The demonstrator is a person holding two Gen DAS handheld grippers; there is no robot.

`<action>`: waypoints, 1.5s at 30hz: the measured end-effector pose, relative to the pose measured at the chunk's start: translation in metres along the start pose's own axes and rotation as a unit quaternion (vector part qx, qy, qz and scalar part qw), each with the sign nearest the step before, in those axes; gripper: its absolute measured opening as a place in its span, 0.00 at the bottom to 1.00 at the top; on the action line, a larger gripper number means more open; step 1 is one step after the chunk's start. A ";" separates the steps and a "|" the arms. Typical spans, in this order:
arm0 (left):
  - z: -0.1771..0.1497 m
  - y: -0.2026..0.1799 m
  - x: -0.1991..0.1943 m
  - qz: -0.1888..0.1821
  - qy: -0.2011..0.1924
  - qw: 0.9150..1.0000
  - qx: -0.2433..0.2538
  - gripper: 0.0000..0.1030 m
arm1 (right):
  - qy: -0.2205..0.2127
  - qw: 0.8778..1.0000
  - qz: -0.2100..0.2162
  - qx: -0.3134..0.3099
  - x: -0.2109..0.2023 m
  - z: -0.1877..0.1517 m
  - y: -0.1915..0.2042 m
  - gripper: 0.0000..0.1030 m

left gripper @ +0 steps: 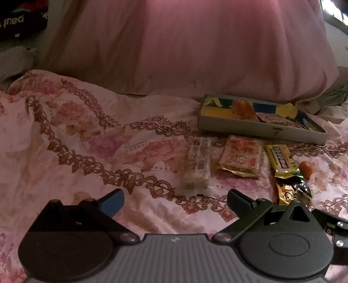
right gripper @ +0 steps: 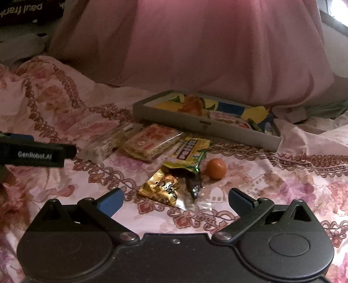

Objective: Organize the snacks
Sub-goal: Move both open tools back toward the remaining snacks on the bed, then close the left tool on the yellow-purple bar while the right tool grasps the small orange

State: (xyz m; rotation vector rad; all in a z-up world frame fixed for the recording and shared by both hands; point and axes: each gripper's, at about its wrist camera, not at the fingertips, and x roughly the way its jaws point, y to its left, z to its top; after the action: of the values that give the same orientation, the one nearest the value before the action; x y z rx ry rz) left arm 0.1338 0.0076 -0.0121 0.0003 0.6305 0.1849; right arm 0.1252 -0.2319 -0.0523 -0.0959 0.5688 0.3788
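Observation:
Snacks lie in a row on a floral bedsheet. A clear long packet, a red-and-white square packet, a yellow bar, a gold wrapper and a small orange ball. Behind them stands a shallow grey box holding some snacks. My left gripper is open and empty, just short of the clear packet. My right gripper is open and empty, just short of the gold wrapper.
A big pink pillow rises right behind the box. The left gripper's body shows at the left of the right wrist view. Rumpled floral sheet spreads to the left. Dark printed fabric lies at the far left.

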 end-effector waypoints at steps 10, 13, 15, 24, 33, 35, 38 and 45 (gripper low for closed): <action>0.001 0.000 0.003 0.003 -0.007 1.000 -0.010 1.00 | 0.027 0.999 0.036 -0.008 0.013 -0.002 0.010 0.99; 0.002 -0.001 0.007 0.003 0.001 1.000 -0.014 1.00 | 0.034 0.998 0.042 -0.016 0.018 -0.001 0.011 0.99; 0.004 -0.002 0.010 0.008 0.008 1.000 -0.017 1.00 | 0.032 0.998 0.044 -0.020 0.019 0.000 0.009 0.99; 0.023 -0.018 0.019 -0.003 0.006 1.000 -0.006 1.00 | 0.072 0.997 0.025 0.011 0.035 0.023 -0.033 0.99; 0.044 -0.064 0.045 -0.090 0.044 0.995 -0.007 1.00 | 0.077 0.996 -0.020 -0.031 0.052 0.032 -0.086 0.99; 0.047 -0.078 0.050 -0.108 0.050 0.993 0.000 1.00 | 0.066 0.995 -0.031 -0.069 0.056 0.031 -0.091 0.99; 0.051 -0.097 0.056 -0.128 0.059 0.990 0.011 1.00 | 0.045 0.992 -0.045 -0.111 0.063 0.027 -0.097 0.99; 0.057 -0.127 0.082 -0.166 0.102 0.981 0.014 0.99 | 0.054 0.994 0.004 -0.094 0.080 0.026 -0.103 0.95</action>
State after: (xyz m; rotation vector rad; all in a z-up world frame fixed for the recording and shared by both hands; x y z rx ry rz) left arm 0.2541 -0.0996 -0.0208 -0.0969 0.8276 -0.1503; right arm 0.2392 -0.2966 -0.0754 -0.2969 0.6396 0.4361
